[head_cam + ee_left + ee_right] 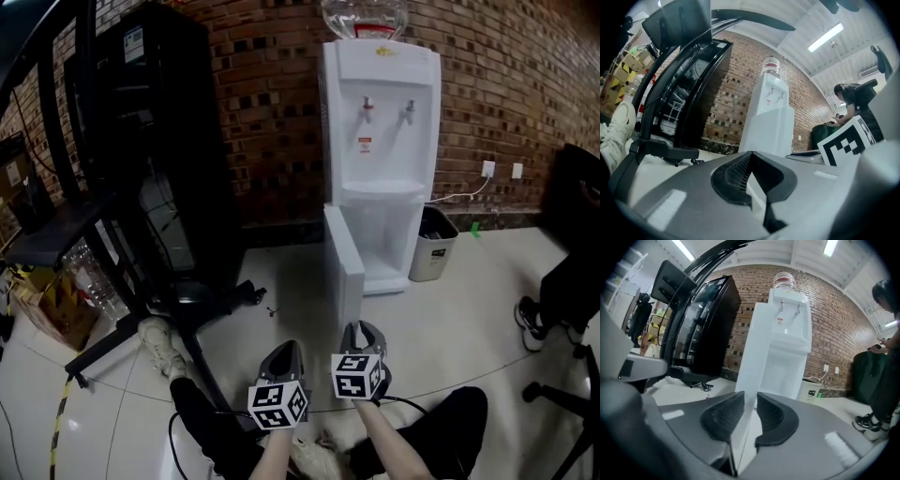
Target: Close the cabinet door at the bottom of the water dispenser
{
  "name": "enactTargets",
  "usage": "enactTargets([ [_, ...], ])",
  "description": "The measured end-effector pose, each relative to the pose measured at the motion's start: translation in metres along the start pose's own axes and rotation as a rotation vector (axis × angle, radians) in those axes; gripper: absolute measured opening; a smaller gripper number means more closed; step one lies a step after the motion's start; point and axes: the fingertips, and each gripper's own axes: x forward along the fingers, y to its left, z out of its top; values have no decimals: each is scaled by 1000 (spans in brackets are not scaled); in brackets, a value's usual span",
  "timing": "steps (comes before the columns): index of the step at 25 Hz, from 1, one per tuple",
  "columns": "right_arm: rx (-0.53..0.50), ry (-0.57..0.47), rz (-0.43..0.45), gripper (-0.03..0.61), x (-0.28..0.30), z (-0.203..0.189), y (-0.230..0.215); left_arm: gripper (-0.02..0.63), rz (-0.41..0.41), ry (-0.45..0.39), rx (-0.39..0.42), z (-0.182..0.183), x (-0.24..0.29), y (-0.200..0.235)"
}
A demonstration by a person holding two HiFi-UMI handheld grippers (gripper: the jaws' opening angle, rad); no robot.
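Observation:
The white water dispenser [380, 141] stands against the brick wall, and its bottom cabinet door [344, 267] is swung open toward me. Both grippers are held low in front of it. My left gripper [284, 349] is shut with nothing in it; in the left gripper view its tips [750, 153] meet, and the dispenser [768, 117] stands beyond them. My right gripper [364, 328] is just before the door's free edge. Its jaws [751, 401] stand a narrow gap apart, and the white door [752, 362] shows through that gap. I cannot tell whether the pads touch it.
A black rack [159, 122] on a wheeled base stands left of the dispenser. A small grey bin [433, 244] sits at its right. A chair base [562, 394] is at the far right. My legs and a white shoe [159, 342] are on the tiled floor below.

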Motion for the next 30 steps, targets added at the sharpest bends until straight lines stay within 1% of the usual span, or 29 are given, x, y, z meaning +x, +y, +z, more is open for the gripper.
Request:
enactTargets([
  [1,3,9,-24,5,1,-2,-6,15,-3,0,-3,0,2,0],
  [2,13,17,-37,5,3,-4,-11,15,-8,0,-5,0,3,-1],
  [4,34,28,-38,5,4,-8,-17,15,-16,2,-9,0,5,-4],
  [7,37,10,-28,5,-1,-6,-17,15,-15,2,-17,-2,7,-4],
  [11,1,-30,4,5,-6,6,-2,15,-15,8,-22,-4,10,-6],
  [16,-29,-23,33,5,-3,9,13,15,-9,18,-27,-5,9,-4],
  [24,-62,-35,9,5,0,9,10,15,-8,23,-29,-9,10,-3],
  [30,-52,-16,-5,5,0,5,-11,15,-31,35,-5,-10,20,-2],
])
